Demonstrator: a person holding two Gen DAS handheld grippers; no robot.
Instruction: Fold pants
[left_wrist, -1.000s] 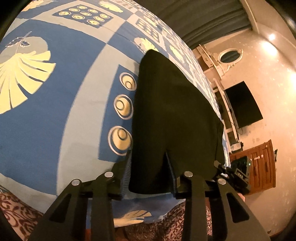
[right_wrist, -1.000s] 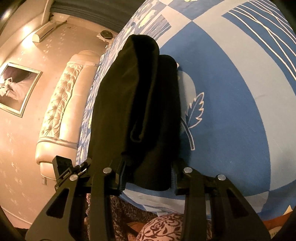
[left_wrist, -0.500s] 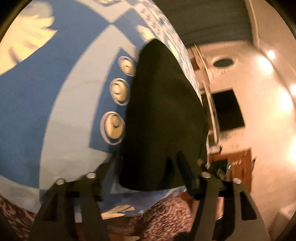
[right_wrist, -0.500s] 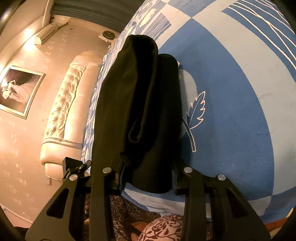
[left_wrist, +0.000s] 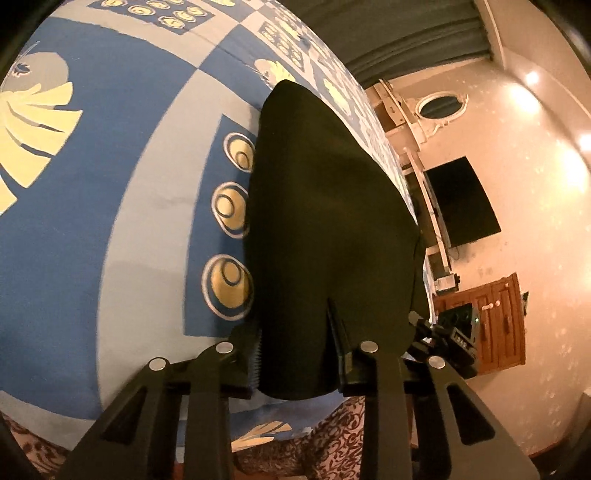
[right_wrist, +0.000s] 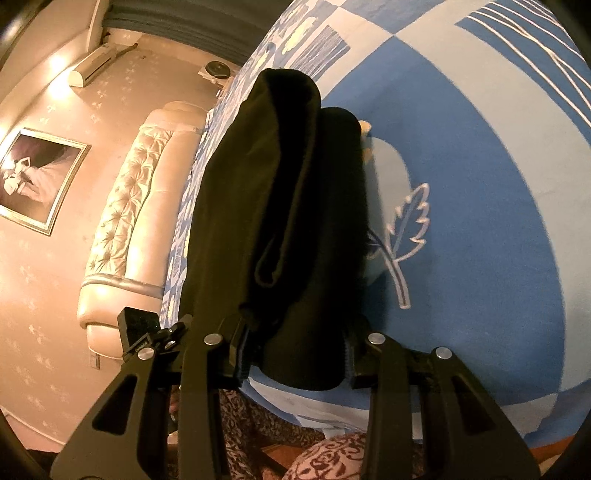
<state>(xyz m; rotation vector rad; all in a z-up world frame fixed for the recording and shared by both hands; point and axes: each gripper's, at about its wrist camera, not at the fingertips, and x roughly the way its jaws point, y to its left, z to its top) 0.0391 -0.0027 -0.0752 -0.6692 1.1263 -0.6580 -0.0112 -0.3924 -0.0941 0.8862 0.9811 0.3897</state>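
Note:
The black pants (left_wrist: 325, 229) lie folded into a compact bundle on the blue patterned bedspread (left_wrist: 110, 221). In the left wrist view the near edge of the bundle sits between the fingers of my left gripper (left_wrist: 295, 350), and the right finger presses a crease into the cloth. In the right wrist view the pants (right_wrist: 280, 221) show stacked layers and a seam loop. My right gripper (right_wrist: 291, 354) has its fingers on both sides of the bundle's near end, gripping it.
The bed edge and a brown patterned cover (right_wrist: 325, 454) lie just below both grippers. A padded cream headboard (right_wrist: 129, 229) stands left in the right wrist view. A wall TV (left_wrist: 461, 203) and a wooden cabinet (left_wrist: 491, 321) stand to the right in the left wrist view.
The left wrist view swung and blurred half a second ago, then returned to nearly the same pose. The right gripper and the pants have barely moved.

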